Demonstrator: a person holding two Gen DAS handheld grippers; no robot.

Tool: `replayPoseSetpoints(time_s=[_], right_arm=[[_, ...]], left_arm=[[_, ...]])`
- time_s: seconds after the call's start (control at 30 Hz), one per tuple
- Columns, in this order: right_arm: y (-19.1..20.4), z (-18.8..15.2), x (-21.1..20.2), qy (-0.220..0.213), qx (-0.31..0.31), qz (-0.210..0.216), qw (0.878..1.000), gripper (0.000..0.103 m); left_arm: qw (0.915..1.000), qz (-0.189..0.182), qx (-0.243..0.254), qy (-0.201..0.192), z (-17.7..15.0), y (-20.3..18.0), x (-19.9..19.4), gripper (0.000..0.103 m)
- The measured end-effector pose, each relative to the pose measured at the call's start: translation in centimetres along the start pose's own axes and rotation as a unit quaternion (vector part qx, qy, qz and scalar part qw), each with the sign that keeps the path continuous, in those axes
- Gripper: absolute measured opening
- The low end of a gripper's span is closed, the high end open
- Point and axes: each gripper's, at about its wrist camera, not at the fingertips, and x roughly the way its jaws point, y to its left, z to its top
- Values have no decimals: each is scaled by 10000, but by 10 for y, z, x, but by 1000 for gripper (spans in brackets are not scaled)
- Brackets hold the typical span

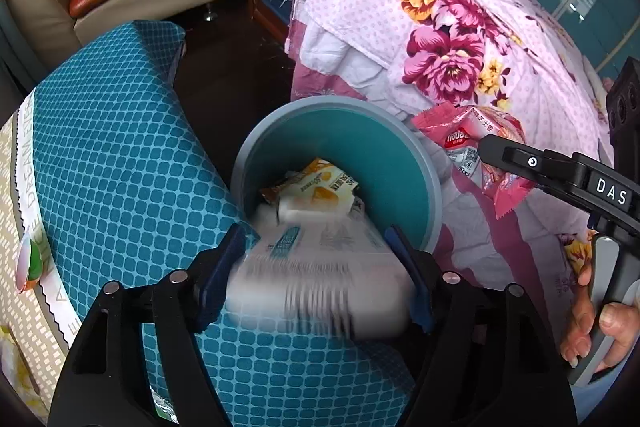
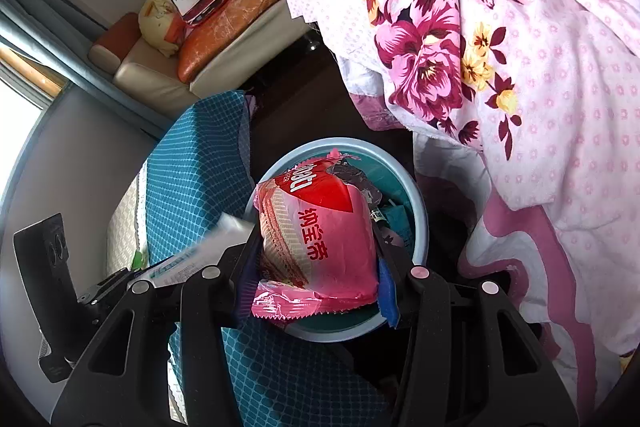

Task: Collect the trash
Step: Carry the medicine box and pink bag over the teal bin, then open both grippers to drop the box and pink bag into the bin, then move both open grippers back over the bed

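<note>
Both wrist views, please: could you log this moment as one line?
left gripper: white packet blurred | right gripper: shut on pink wrapper | teal bin: holds trash

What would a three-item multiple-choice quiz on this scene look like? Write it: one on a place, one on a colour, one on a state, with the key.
1. Where does the bin stand?
A. Between the teal-covered furniture and the floral bedspread
B. On the sofa
C. On top of the bed

2. What colour is the wafer packet in the right gripper?
A. Green
B. Pink and red
C. Black

3. What is the state of the left gripper?
A. Open and empty
B. Lying on the floor
C. Shut on the white packet

Key: 1 A, the bin sits on the dark floor with one on each side. 2 B, the right wrist view shows pink wrap with a red patch. 3 C, both pads press the blurred white packet above the bin.
</note>
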Motion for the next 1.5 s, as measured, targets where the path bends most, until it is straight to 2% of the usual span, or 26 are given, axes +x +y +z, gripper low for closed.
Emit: replayPoseSetpoints(time_s=[0.07,0.17,0.73,0.8,0.87,1.3,1.5], right_arm=[[2,0,2,24,-31,-21,10000,46],[4,1,4,48,-45,-35,10000,46],[38,2,29,310,-299,-132,9990,48],[41,1,31,323,-301,-138,9989,63],[45,-1,31,319,-321,-181,9988,70],[77,-15,29,435,-505,-279,9974,75],[108,-32,35,665,-825,-174,9942,75]], left_arm=[[10000,64,-14,-38,-2,2,-1,84],[9999,80,-71,-32,-5,7,-3,87],[9986,10,-533,-58,-39,50,-31,91],[9982,2,-598,-66,-43,56,-34,91],[9979,1,-647,-72,-46,60,-36,91],[9946,13,-1011,-232,-73,95,-61,91],[9914,156,-1269,-288,-102,127,-78,91]])
